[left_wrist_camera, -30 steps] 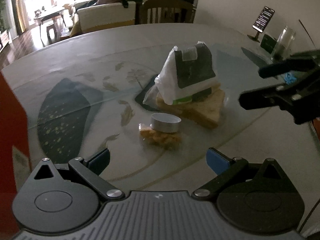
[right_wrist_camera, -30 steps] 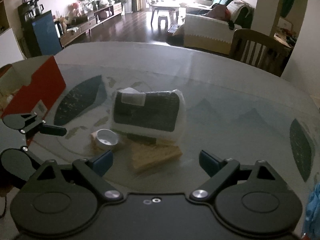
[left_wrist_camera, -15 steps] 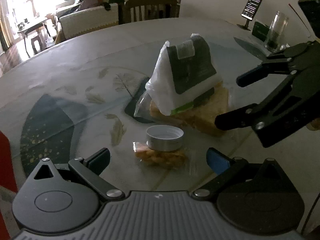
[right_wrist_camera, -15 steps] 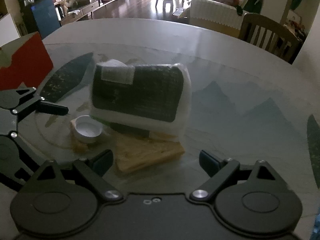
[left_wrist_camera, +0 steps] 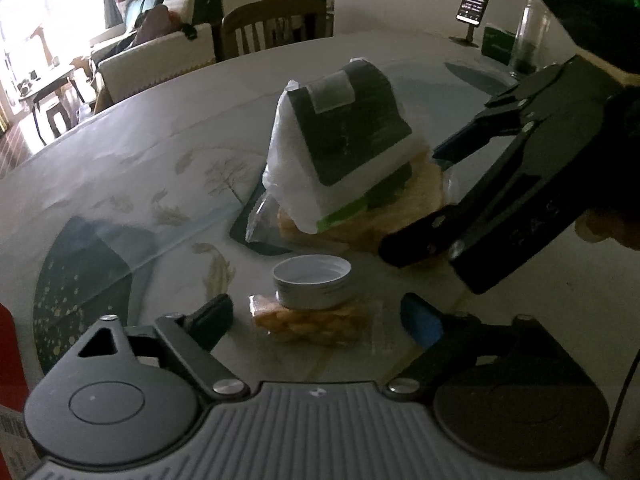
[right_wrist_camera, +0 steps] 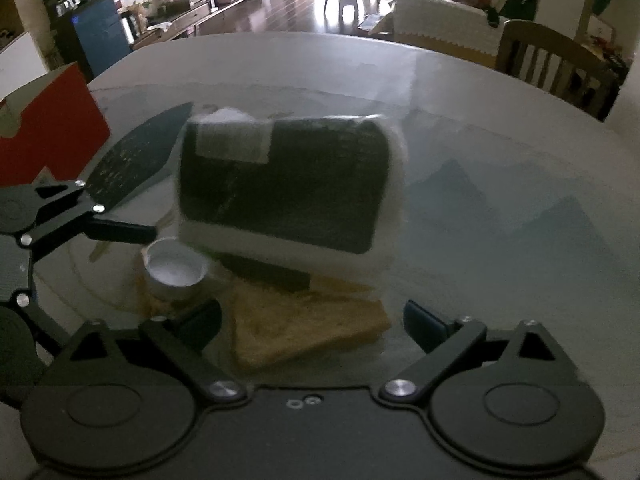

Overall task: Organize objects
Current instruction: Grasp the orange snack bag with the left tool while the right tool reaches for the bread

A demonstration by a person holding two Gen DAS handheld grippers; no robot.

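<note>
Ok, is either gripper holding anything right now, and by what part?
Nothing is held. The left gripper is open around the white cap; the right gripper is open at the bread slice.

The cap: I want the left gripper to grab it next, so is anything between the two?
Nothing visible. The cap sits open side up on a snack packet, straight ahead of the open left gripper. The right gripper is off to the side, by the sandwich.
</note>
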